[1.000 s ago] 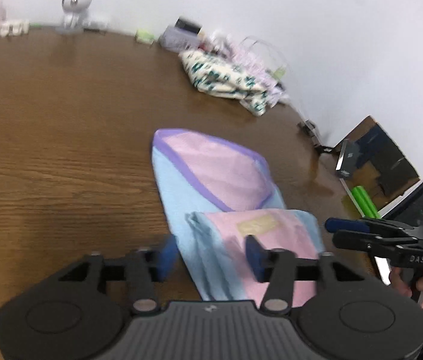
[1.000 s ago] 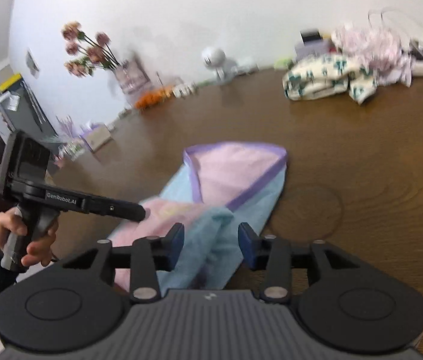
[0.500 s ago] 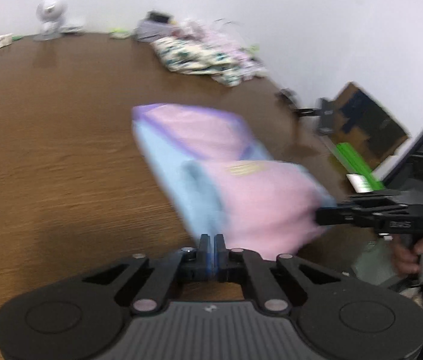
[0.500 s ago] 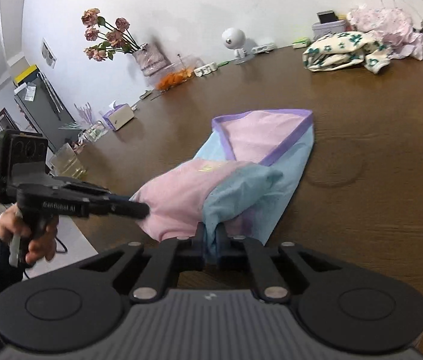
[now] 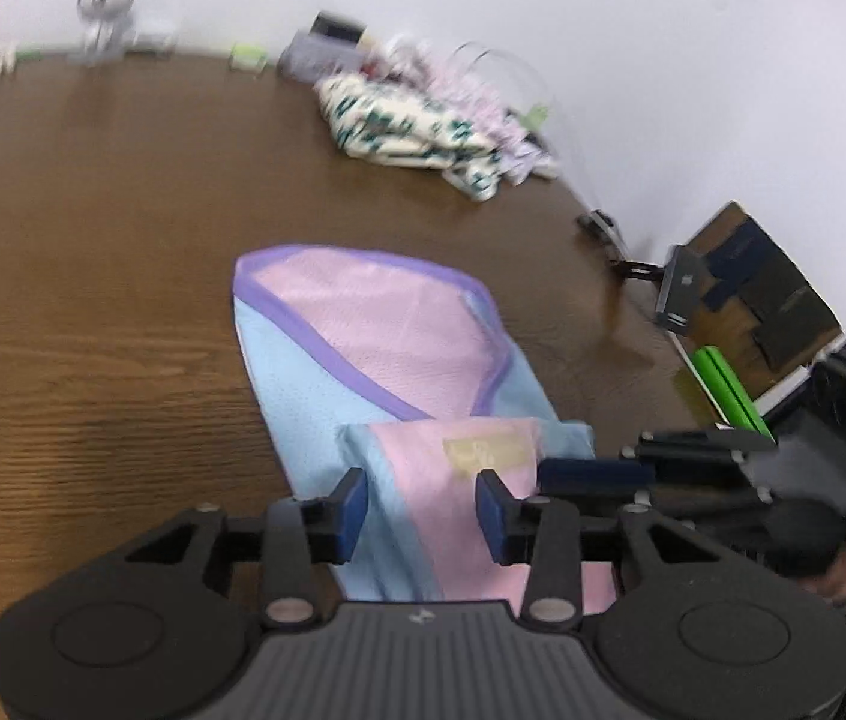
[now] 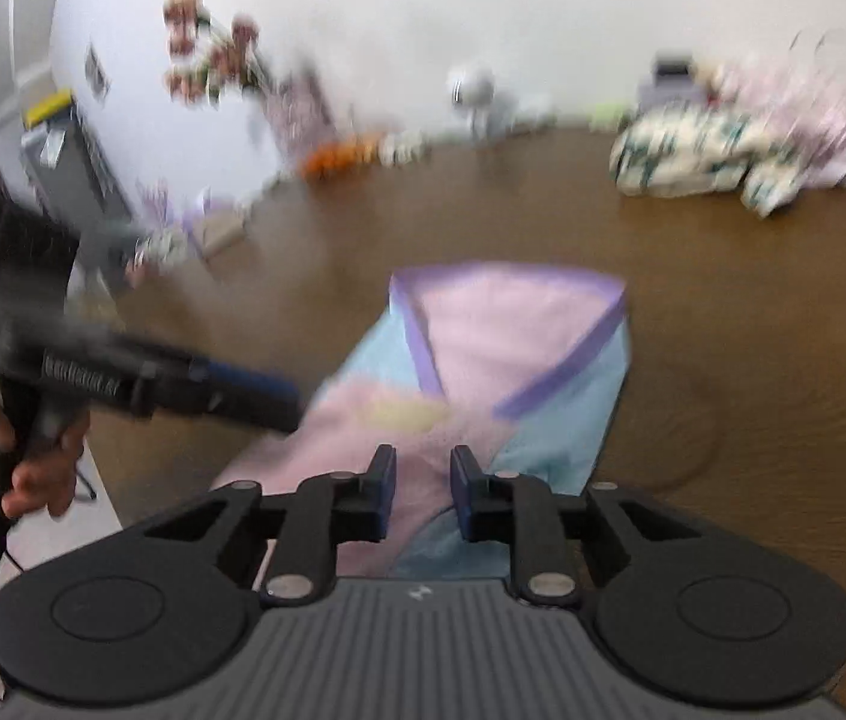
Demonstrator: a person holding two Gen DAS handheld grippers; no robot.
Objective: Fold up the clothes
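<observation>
With both sets of jaws opening and empty over the near fold, your left gripper (image 5: pixel 420 507) and right gripper (image 6: pixel 421 492) should pinch the soft, light, floppy garment (image 5: pixel 387 360) on the table (image 5: pixel 93 300) by its hemmed corners.

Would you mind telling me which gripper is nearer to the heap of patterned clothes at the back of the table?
Right. The right gripper is at the garment's edge facing the patterned heap; the left gripper is at the opposite edge.

both tools, left (image 5: pixel 421 507) and right (image 6: pixel 421 492), angle downward, jaws opening.
</observation>
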